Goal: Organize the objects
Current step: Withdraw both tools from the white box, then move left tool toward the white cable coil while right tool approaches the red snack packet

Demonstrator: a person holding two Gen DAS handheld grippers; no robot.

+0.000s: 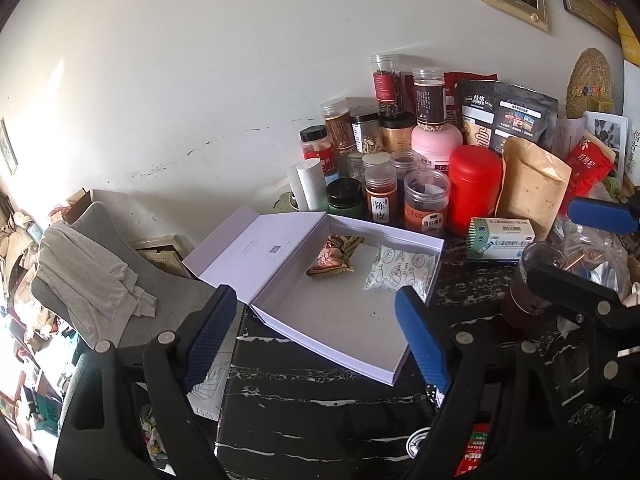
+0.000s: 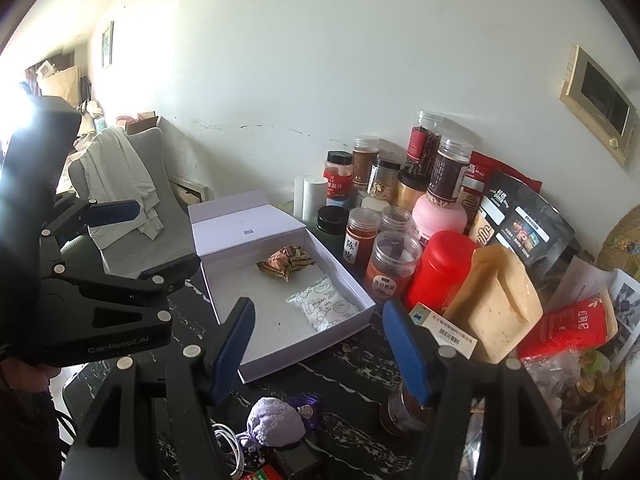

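An open white box point(image 1: 340, 320) point(image 2: 276, 320) lies on the black marble table with its lid folded back to the left. Inside it are a crumpled brown-gold snack packet point(image 1: 336, 256) point(image 2: 286, 262) and a white printed sachet point(image 1: 400, 272) point(image 2: 324, 306). My left gripper point(image 1: 316, 296) point(image 2: 168, 234) hangs above the box's near left corner, open, with nothing between its blue pads. My right gripper point(image 2: 319, 306) point(image 1: 552, 240) hovers over the box's near right side, also open and empty.
Several jars point(image 1: 380, 200) crowd the back of the table with a red canister point(image 1: 474, 188), a tan pouch point(image 1: 532, 188) and a medicine carton point(image 1: 500, 240). A dark cup point(image 1: 528, 280) and a lavender pouch point(image 2: 274, 424) sit near me. A cloth-draped chair point(image 1: 100, 280) stands left.
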